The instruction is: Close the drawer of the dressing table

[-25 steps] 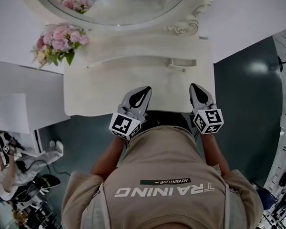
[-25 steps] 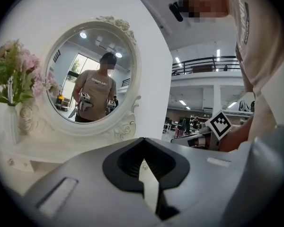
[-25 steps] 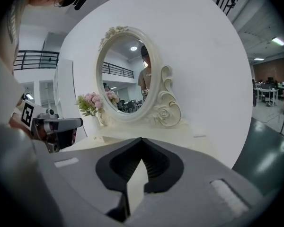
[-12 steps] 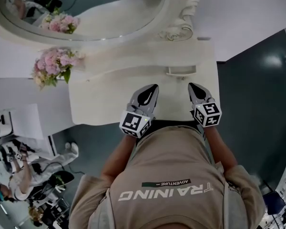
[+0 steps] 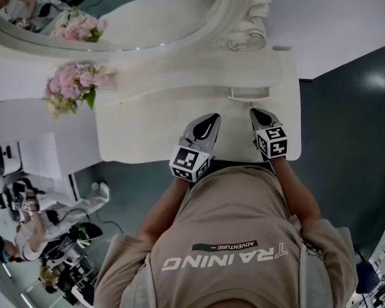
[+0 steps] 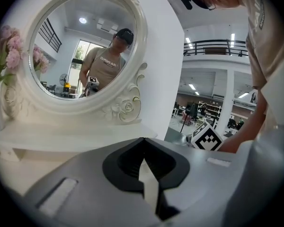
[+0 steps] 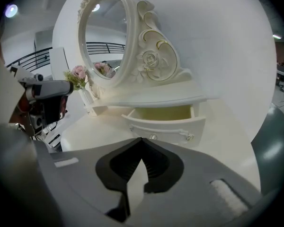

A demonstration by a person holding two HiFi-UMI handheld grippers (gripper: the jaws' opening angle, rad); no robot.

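Two grippers are held over the front edge of the white dressing table (image 5: 147, 133), and both point toward the back. The left gripper (image 5: 208, 122) is over the middle of the front edge, and the right gripper (image 5: 255, 115) is beside it, closer to the right edge. In the left gripper view, the left gripper (image 6: 143, 145) has its jaws together at the tips with nothing between them. In the right gripper view, the right gripper (image 7: 142, 143) is the same: tips touching, nothing held. The drawer (image 7: 163, 122) is open. It sticks out from under a low shelf (image 7: 156, 100) that runs along the back edge of the table top, near the back right corner. You can see its pale inside, and its front has a thin handle (image 7: 170, 135) with a little knob at each end. From the head view, the drawer (image 5: 249, 94) is just ahead of the right gripper, but the gripper is not touching it. A big oval mirror (image 5: 115, 11) with carved roses on its frame stands on the back edge. Pink flowers (image 5: 67, 85) stand at the back left corner of the table top. The person (image 5: 224, 236) wears a tan shirt and leans over the front edge.
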